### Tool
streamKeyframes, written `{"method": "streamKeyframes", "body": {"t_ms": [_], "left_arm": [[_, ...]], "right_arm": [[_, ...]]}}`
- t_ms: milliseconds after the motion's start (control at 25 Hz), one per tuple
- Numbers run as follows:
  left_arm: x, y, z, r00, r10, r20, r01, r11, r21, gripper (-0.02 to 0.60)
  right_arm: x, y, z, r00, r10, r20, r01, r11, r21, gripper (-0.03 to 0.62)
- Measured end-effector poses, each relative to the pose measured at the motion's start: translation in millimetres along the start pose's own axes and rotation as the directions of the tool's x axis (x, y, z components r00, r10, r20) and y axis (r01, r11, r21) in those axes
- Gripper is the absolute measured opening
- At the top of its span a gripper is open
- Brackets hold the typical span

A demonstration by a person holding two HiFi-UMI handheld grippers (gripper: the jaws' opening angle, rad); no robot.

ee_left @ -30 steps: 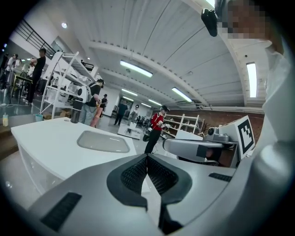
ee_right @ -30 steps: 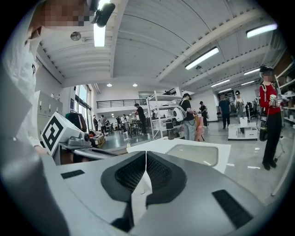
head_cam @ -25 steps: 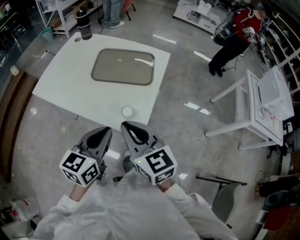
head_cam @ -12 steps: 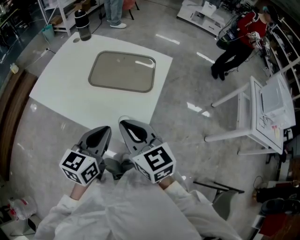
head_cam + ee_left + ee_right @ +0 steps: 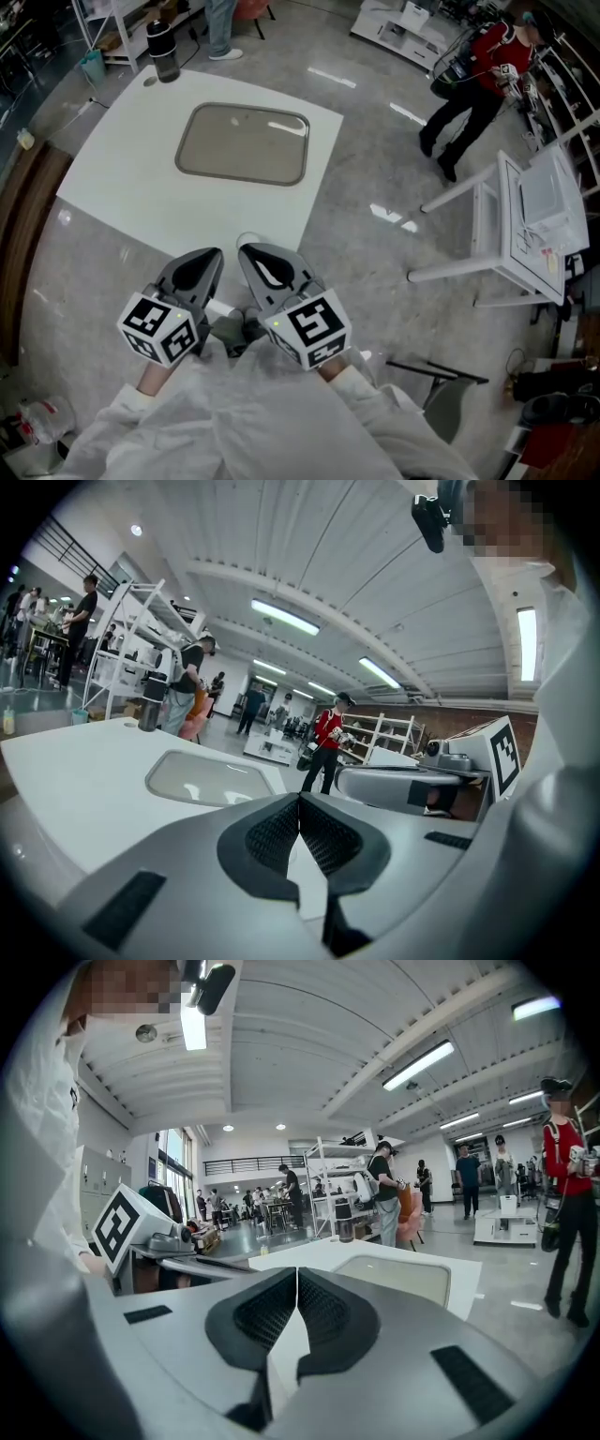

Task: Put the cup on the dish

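Head view: a white surface (image 5: 122,187) carries a shallow grey dish (image 5: 244,142) and, at the far corner, a dark bottle (image 5: 162,47). A small white cup (image 5: 247,238) stands at the near edge, well apart from the dish, partly hidden behind the right hand-held gripper (image 5: 249,251). The left hand-held gripper (image 5: 210,256) is just beside it. Left gripper view: jaws pressed together, holding nothing. Right gripper view: jaws likewise together, holding nothing

Big open lab hall here; polished grey floor (image 5: 375,141), white shelving racks (image 5: 328,1171), strip lights (image 5: 284,617) overhead, white work tables (image 5: 122,187), people (image 5: 483,61) standing about.
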State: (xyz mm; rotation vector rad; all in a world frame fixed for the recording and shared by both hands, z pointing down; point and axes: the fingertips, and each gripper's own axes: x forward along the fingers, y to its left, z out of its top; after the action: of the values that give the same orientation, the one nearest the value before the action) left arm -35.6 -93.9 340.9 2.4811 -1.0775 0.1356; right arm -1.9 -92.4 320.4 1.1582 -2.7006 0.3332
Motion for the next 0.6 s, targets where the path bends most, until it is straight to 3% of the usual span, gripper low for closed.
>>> {"method": "streamKeyframes", "body": {"t_ms": [600], "left_arm": [[11,-2,-14,0.994,-0.049,-0.102,0.049,0.999,-0.004,0.009]], "right_arm": [[-5,-18,-21,0.998,-0.056,-0.037,0.059,0.994,0.092,0.015]]}}
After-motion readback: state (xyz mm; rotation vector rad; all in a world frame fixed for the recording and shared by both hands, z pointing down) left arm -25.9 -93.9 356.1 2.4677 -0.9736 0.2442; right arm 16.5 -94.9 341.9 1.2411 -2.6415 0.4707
